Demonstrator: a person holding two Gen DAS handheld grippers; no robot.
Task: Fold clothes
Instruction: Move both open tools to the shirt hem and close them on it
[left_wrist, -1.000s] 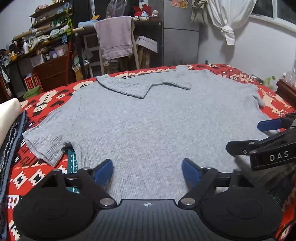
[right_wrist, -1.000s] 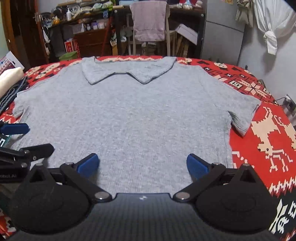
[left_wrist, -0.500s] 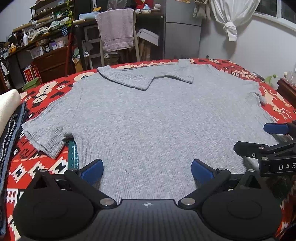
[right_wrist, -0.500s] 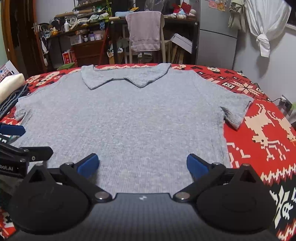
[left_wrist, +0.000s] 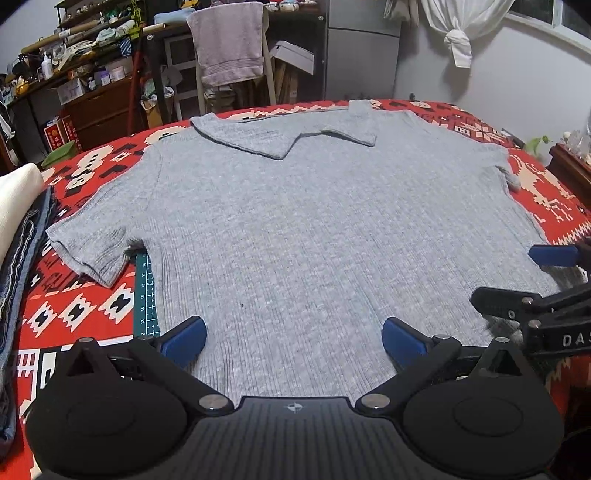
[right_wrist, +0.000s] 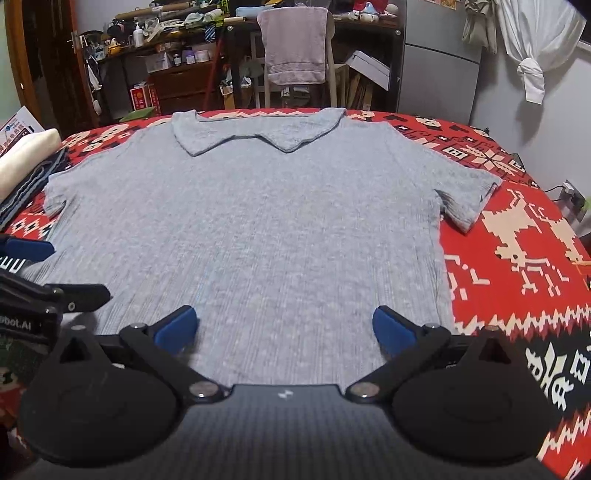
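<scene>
Both claws spread wide: left gripper (left_wrist: 293, 338) and right gripper (right_wrist: 282, 326), blue-padded black fingers low in frame over the hem, nothing pinched. Grey ribbed short-sleeved collared shirt (left_wrist: 314, 229) spread flat, filling mid-frame, collar toward the top. Underneath, red patterned blanket (right_wrist: 517, 236). Upper centre, pale pink towel (right_wrist: 295, 48) draped over a chair.

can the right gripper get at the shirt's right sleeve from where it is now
Probably yes: the right gripper sits open over the hem, and the sleeve lies flat on the red blanket with nothing between them.
</scene>
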